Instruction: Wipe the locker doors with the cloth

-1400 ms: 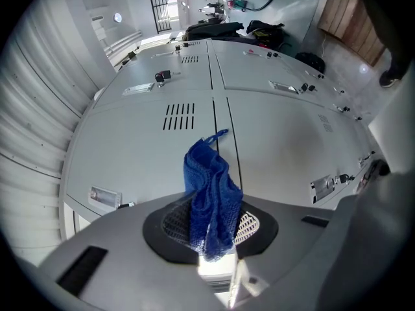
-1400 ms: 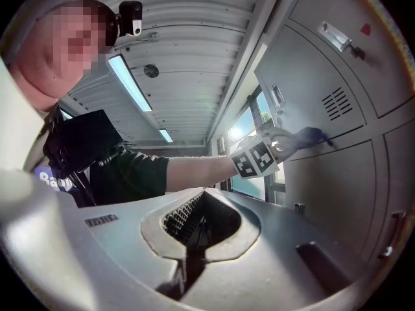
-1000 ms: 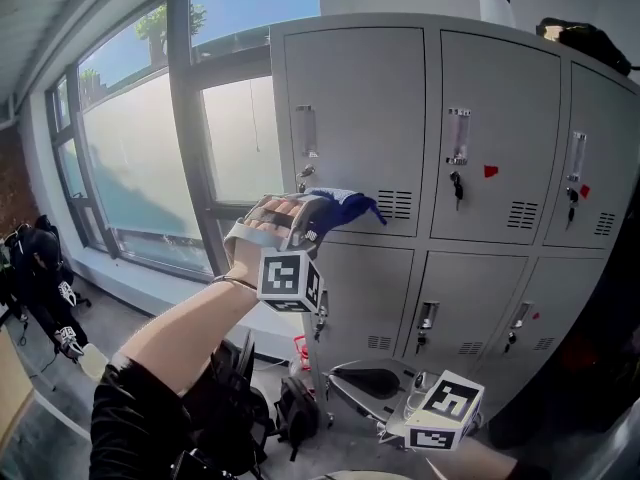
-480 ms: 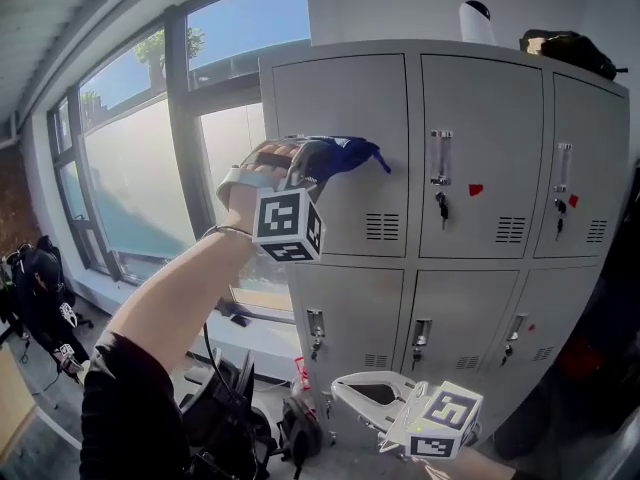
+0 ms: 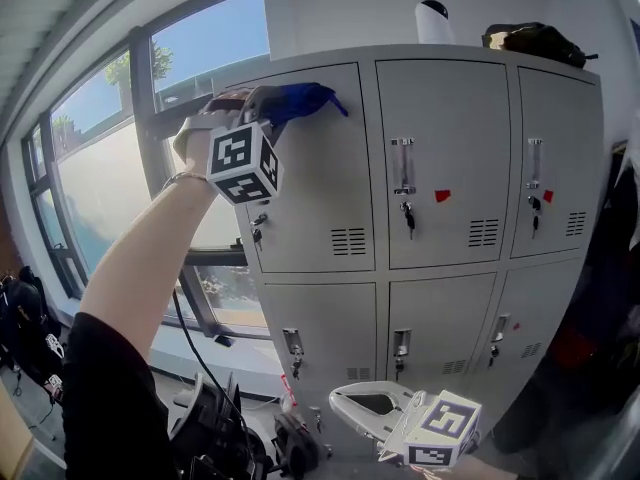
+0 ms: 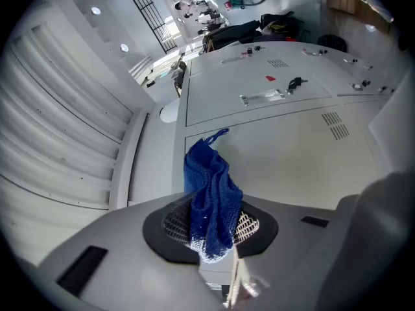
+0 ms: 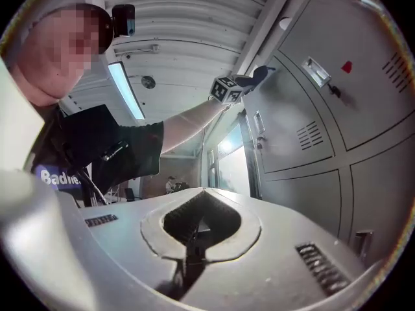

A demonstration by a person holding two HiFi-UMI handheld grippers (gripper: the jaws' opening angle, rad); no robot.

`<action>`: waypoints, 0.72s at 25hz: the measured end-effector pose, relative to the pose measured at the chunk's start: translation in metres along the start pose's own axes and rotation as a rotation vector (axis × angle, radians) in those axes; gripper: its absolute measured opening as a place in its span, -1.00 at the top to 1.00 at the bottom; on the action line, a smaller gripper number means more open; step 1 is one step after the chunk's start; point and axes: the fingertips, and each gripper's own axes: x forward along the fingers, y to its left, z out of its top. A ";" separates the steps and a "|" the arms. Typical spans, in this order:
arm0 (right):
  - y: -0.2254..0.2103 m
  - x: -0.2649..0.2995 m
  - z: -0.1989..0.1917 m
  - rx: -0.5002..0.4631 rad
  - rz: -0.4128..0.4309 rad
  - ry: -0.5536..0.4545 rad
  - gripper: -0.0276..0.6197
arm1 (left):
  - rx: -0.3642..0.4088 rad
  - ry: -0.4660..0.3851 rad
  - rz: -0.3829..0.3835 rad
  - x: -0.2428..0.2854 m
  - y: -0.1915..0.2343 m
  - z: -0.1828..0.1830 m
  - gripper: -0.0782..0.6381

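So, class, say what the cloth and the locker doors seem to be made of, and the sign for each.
Cloth: soft knitted or woven fabric, deep blue, matte; it folds limply and shows coarse texture.
Locker doors: probably painted sheet metal, pale grey, smooth; flat panels with punched vent slots.

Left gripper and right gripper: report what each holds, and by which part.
The left gripper pinches the blue cloth by one bunched end; the rest sticks out toward the locker door. The right gripper is shut on nothing.

cloth (image 5: 296,99) at upper edge of top-left locker door (image 5: 322,183)
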 end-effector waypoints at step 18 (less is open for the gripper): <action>-0.008 0.013 -0.018 0.016 -0.007 0.064 0.90 | -0.028 -0.009 0.018 0.019 -0.030 -0.010 0.52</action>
